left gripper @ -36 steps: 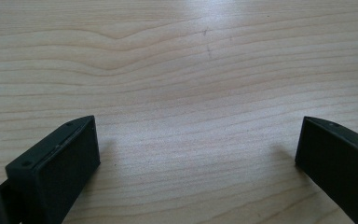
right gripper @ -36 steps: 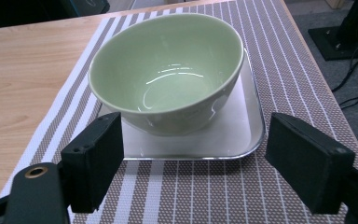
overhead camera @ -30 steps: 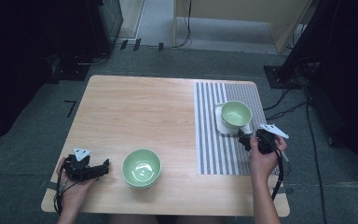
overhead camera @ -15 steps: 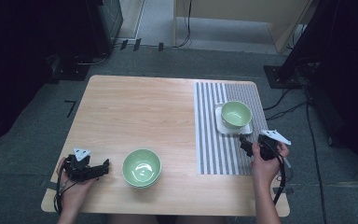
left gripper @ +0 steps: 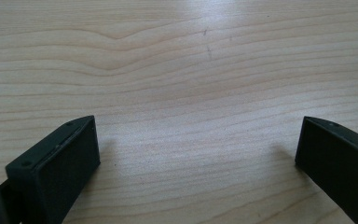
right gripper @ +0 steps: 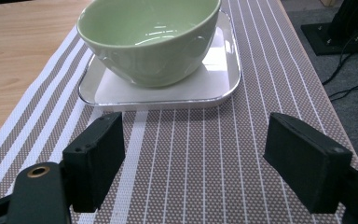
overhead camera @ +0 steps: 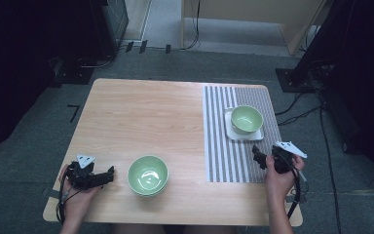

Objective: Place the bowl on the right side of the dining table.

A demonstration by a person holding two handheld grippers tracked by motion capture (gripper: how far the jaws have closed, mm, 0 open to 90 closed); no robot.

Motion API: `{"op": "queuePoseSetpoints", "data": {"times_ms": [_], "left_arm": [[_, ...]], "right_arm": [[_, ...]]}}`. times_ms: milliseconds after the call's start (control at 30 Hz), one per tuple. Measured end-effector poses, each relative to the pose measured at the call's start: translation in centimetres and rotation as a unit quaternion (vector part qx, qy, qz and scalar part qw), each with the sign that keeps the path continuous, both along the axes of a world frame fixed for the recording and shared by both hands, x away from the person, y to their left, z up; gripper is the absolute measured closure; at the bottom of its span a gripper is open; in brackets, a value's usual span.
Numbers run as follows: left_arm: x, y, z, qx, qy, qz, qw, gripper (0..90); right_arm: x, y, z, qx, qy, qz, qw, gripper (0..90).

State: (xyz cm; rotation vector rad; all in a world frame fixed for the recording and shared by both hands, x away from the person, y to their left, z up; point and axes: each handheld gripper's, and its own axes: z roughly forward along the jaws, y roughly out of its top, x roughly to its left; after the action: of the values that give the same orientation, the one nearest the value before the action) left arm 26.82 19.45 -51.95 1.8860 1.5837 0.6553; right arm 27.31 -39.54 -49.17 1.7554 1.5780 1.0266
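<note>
Right gripper (overhead camera: 259,157): it has drawn back toward the person over the last second; earlier it sat close against the white tray, now it is near the front edge of the striped mat (overhead camera: 233,165), apart from the tray. Its jaws are spread wide with nothing between them, as the right gripper view (right gripper: 193,154) shows.
Bowl on tray (overhead camera: 246,118): a pale green bowl (right gripper: 149,35) stands upright on the square white tray (right gripper: 223,79), on the far part of the mat, at the desk's right side. It rests flat and centred, touched by neither gripper.
What the change means: the bowl looks set down and released; the pulling back reads as the end of that placement, not a new reach.
Second bowl (overhead camera: 148,175): a matching green bowl stands upright on the bare wood near the front of the desk (overhead camera: 141,112), left of the mat, in the same place as a second ago.
Left gripper (overhead camera: 108,173): it rests low at the front left of the desk, just beside the second bowl, unmoved. The left gripper view (left gripper: 198,140) shows its jaws wide apart over bare wood, holding nothing.
Likely next step: judging from the layout, the second bowl is the thing left to handle, and the left gripper is nearest to it.
Risk: a glazed bowl rim may slip in flat jaws.
</note>
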Motion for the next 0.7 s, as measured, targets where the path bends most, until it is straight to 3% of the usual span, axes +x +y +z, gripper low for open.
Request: {"op": "queuePoseSetpoints", "data": {"times_ms": [467, 700], "left_arm": [[0.0, 0.0, 0.0, -0.001, 0.000, 0.001, 1.0000, 0.0], [0.0, 0.0, 0.0, -0.001, 0.000, 0.000, 1.0000, 0.0]], "right_arm": [[-2.0, -1.2, -1.0, -0.006, 0.017, -0.003, 0.9998, 20.6], [-2.9, -1.7, -1.2, -0.001, 0.015, -0.006, 0.9999, 20.8]]}}
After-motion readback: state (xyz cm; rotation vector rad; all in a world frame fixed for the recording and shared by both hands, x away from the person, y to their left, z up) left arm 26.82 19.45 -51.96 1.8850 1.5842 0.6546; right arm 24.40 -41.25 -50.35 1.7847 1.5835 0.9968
